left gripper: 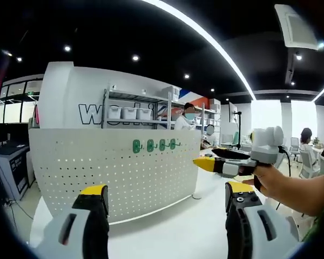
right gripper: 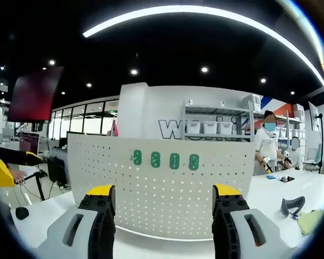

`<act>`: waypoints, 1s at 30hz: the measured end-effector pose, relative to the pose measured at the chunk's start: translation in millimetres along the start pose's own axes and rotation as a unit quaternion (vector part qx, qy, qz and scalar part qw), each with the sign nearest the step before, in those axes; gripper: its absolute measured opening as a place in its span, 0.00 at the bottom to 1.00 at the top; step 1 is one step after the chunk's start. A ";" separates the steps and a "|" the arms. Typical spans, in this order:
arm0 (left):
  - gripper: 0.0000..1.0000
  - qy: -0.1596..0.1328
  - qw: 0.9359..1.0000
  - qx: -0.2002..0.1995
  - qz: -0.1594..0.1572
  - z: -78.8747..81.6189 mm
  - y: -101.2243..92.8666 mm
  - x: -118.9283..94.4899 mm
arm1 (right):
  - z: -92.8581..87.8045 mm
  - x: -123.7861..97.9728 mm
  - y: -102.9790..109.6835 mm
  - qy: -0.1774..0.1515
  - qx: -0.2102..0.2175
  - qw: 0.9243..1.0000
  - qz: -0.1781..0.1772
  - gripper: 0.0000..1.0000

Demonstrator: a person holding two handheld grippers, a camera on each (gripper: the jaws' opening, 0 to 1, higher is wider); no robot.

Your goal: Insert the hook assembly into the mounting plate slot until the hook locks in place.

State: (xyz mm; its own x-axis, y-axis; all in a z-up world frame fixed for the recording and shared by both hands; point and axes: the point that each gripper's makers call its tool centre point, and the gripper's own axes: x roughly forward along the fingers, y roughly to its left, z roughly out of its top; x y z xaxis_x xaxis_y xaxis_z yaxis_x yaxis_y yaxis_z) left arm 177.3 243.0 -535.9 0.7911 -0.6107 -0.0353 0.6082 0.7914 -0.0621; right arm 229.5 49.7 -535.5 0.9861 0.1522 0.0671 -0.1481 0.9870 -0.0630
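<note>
A white perforated mounting plate (left gripper: 113, 167) (right gripper: 167, 189) stands upright on the white table (left gripper: 173, 232). Several green hooks (left gripper: 149, 145) (right gripper: 174, 161) sit in a row near its top edge. My left gripper (left gripper: 167, 189) is open in front of the plate, its yellow-tipped jaws wide apart and holding nothing. A hand holds my right gripper (left gripper: 208, 159) just off the plate's right end. In its own view the right gripper (right gripper: 164, 190) faces the plate's middle, open and holding nothing. The left gripper (right gripper: 5, 167) shows at the far left of the right gripper view.
A dark grey curved part (right gripper: 291, 205) and a yellow-green cloth (right gripper: 309, 220) lie on the table to the right. A small black object (right gripper: 21, 212) lies at the left. Behind the plate stand shelves with white bins (right gripper: 208, 127) and a person in white (right gripper: 267, 145).
</note>
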 end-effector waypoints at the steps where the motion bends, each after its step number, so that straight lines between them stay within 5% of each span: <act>1: 0.91 -0.001 1.000 -0.001 0.004 0.1 0.9 -0.4 | -1.0 -4.5 -0.3 0.002 0.000 1.000 0.000 0.75; 16: 0.95 -0.007 0.999 -0.003 0.035 -6.0 -2.6 -2.6 | -5.9 -72.9 -1.7 0.008 0.006 1.000 -0.001 0.90; 22: 1.00 -0.005 0.999 -0.014 0.041 -8.6 -4.1 -1.8 | -3.5 -76.7 -5.3 0.004 0.019 1.000 -0.005 1.00; 30: 1.00 -0.003 0.999 -0.006 0.050 -8.1 -2.6 -4.9 | 3.6 -78.7 0.8 -0.002 0.028 1.000 0.006 1.00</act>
State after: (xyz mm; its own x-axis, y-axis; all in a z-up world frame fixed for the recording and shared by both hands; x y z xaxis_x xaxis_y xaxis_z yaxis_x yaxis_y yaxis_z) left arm 171.3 243.7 -543.6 0.8481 -0.5285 -0.0362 0.5253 0.8479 -0.0712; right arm 151.4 38.7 -537.2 0.9841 0.1632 0.0698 -0.1630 0.9866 -0.0083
